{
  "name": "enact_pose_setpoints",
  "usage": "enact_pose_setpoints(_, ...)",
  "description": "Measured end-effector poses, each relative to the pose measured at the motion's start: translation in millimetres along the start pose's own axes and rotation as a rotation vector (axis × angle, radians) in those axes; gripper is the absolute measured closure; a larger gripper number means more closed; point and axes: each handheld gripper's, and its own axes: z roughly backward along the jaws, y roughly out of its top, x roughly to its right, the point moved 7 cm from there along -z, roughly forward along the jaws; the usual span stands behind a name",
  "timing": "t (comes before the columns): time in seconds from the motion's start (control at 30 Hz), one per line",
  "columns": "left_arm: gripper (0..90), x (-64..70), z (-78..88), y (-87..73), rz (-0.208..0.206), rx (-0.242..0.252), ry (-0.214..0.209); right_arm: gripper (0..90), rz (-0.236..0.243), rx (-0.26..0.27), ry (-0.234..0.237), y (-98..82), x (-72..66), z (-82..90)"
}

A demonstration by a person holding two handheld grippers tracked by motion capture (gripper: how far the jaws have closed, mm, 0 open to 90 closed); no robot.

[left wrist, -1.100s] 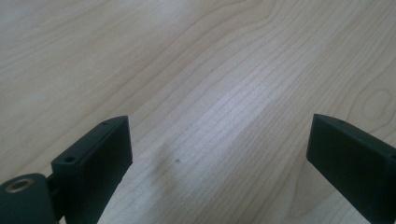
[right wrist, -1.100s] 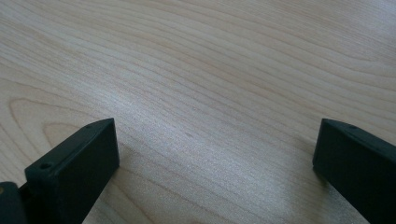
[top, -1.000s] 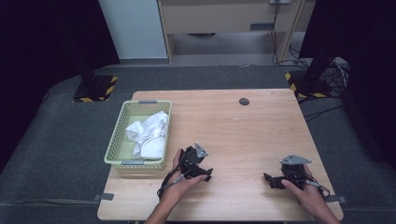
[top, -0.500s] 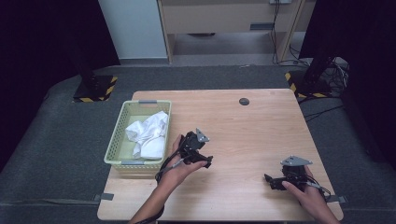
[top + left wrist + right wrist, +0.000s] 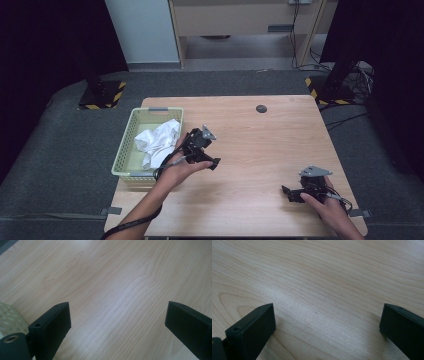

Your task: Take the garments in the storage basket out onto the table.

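White cloth (image 5: 157,141) lay ungrasped in basket (image 5: 129,150); left tool (image 5: 200,150) beside it and right tool (image 5: 300,192) gaped wide, both empty.

No readable words, labels, brands or numbers anywhere; only black-and-yellow warning stripes (image 5: 102,99) on the stand feet on the floor, left and right of the table. Nothing printed on the basket (image 5: 131,145) either.
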Motion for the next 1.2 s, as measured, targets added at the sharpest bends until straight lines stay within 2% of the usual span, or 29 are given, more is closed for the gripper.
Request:
enact_pose_setpoints(0.07, 5.9, -4.1, 7.4, 0.1, 0.007, 0.0, -0.013, 0.4, -0.004, -0.001, -0.004, 0.8, -0.7, -0.9)
enact_pose_setpoints(0.2, 5.7, -12.3, 16.0, -3.6, -0.018, -0.033, 0.017, 0.4, -0.003, -0.001, -0.004, 1.0, -2.1, -1.0)
enact_pose_setpoints(0.27, 5.9, -15.0, 16.3, -6.1, 0.01, -0.017, 0.01, 0.4, -0.002, -0.001, -0.005, 1.0, -2.1, -1.1)
enact_pose_setpoints(0.43, 6.1, -23.9, 10.5, -13.2, 0.004, -0.032, 0.031, 0.4, 0.0, 0.0, -0.005, 1.0, -2.0, -1.1)
enact_pose_setpoints(0.63, 6.2, -37.8, 13.7, -13.0, 0.066, -0.016, 0.058, 0.4, -0.001, 0.001, -0.002, 1.8, -2.2, -1.9)
enact_pose_setpoints(0.77, 6.3, -48.0, 20.1, -12.4, 0.08, -0.015, 0.081, 0.4, 0.0, 0.001, -0.001, 2.1, -2.2, -2.2)
enact_pose_setpoints(0.93, 5.9, -62.8, 24.8, -15.8, 0.076, -0.039, 0.113, 0.4, 0.0, 0.002, -0.001, 2.1, -2.2, -2.2)
enact_pose_setpoints(1.2, 5.8, -92.1, 31.6, -30.6, 0.143, -0.052, 0.151, 0.4, 0.0, 0.002, -0.001, 2.1, -2.2, -2.3)
